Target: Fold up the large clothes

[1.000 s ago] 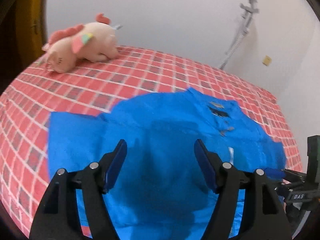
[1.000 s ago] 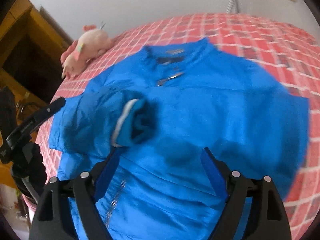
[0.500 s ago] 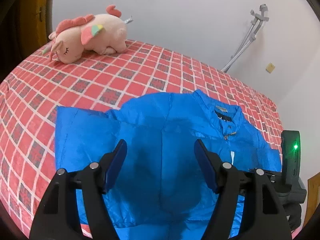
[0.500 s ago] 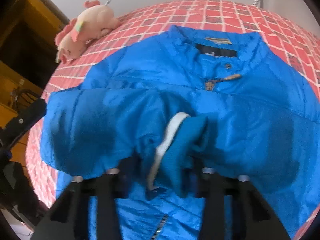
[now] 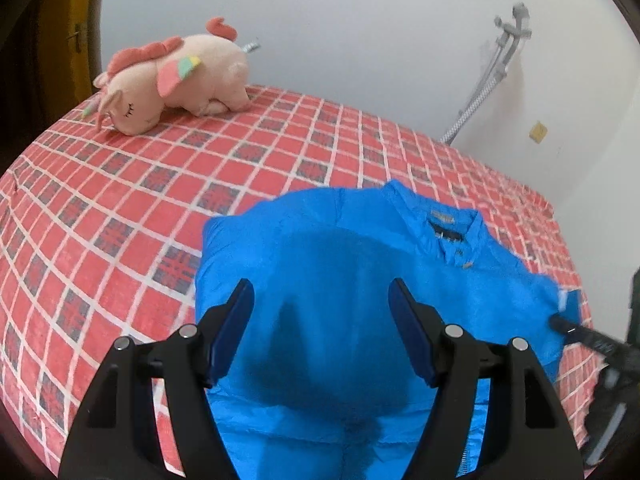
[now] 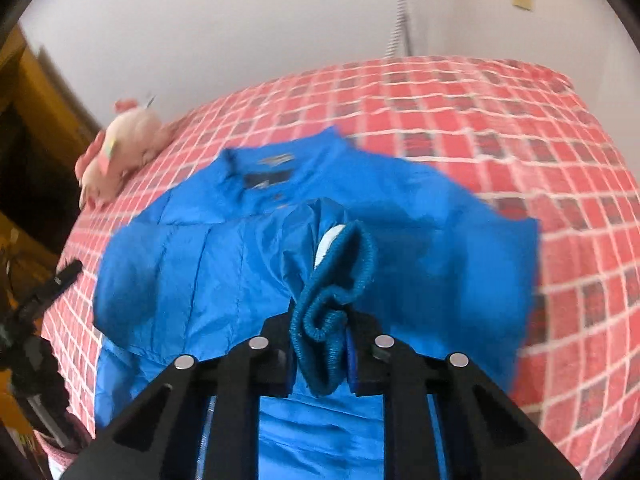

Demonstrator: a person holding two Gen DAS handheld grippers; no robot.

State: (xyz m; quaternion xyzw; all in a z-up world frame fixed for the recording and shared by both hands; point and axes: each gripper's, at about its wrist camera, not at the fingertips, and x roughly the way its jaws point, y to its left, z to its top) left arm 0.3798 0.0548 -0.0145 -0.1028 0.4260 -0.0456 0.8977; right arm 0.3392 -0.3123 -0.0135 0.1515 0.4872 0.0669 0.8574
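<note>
A bright blue jacket (image 5: 340, 264) lies front up on the red checked bed cover (image 5: 120, 200), collar toward the wall. My left gripper (image 5: 322, 320) hovers open over the jacket's body with nothing between its fingers. In the right wrist view the jaws of my right gripper (image 6: 318, 344) are closing on the knitted sleeve cuff (image 6: 336, 292); the pads press on it, and the sleeve trails over the jacket (image 6: 180, 264). The left gripper (image 6: 60, 280) shows at that view's left edge, and the right gripper (image 5: 580, 334) at the left view's right edge.
A pink plush toy (image 5: 172, 80) lies at the far left of the bed, by the wall. A grey hose (image 5: 488, 76) hangs on the white wall behind. Dark yellow woodwork (image 6: 24, 92) stands left of the bed. Bare bed cover (image 6: 520, 140) lies right of the jacket.
The right gripper went from wide open to clamped on the sleeve cuff and drew the sleeve in over the jacket's body. The left gripper stayed open above the jacket.
</note>
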